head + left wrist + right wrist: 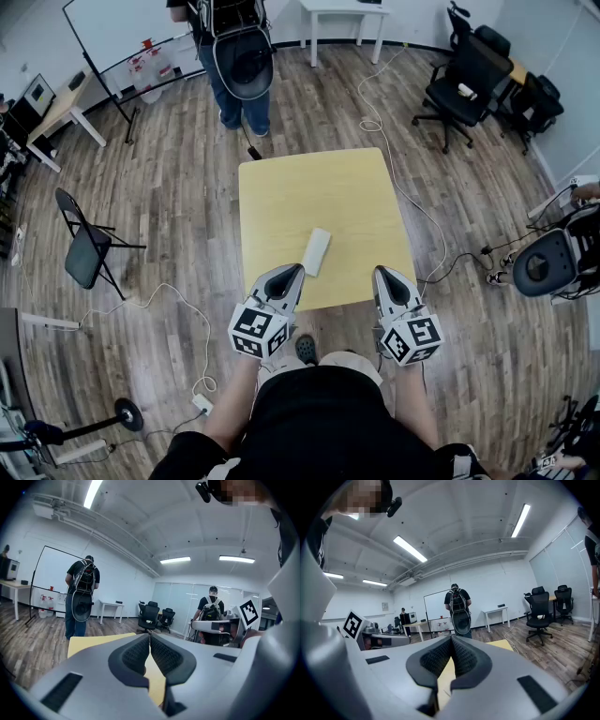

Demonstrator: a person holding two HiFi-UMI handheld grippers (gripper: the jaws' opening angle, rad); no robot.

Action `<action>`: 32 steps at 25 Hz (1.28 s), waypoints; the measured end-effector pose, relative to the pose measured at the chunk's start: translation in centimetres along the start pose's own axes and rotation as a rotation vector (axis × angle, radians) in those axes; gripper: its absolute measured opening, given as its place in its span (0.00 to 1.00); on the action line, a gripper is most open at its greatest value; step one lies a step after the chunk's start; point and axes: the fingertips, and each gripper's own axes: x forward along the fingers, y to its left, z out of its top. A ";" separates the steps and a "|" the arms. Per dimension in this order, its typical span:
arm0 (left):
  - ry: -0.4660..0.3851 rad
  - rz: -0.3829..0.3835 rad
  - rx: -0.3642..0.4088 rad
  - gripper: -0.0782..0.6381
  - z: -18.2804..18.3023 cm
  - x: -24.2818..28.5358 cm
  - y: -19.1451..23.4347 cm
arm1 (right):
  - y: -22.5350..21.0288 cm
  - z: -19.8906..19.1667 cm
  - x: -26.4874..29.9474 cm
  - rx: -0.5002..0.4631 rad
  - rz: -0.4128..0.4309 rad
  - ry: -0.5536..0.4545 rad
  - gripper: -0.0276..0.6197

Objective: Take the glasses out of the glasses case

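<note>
head view: left claw (296,270) and right claw (381,273), pressed together empty, must be spread before the white oblong glasses case (317,251) is pinned.

Ahead of the left hand-held gripper (291,274) and the right hand-held gripper (387,276) lies the yellow bench (309,187), with a person (234,98) standing beyond it, a black folding chair (86,248) well off left and black office chairs (469,73) far right.

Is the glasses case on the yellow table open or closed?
Closed, it seems: in the head view the glasses case lies flat as one pale slab, with no lid raised.
</note>
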 end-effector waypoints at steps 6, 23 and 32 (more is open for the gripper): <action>0.008 -0.001 0.009 0.15 -0.6 -0.7 -0.1 | 0.6 -0.6 -0.3 0.014 0.005 -0.004 0.06; 0.042 -0.006 -0.010 0.15 -2.6 -0.9 -0.8 | 1.0 -2.4 -0.9 0.087 0.003 0.014 0.07; 0.112 -0.001 -0.020 0.15 -4.3 3.0 -0.4 | -1.8 -4.1 0.5 0.072 0.013 0.076 0.07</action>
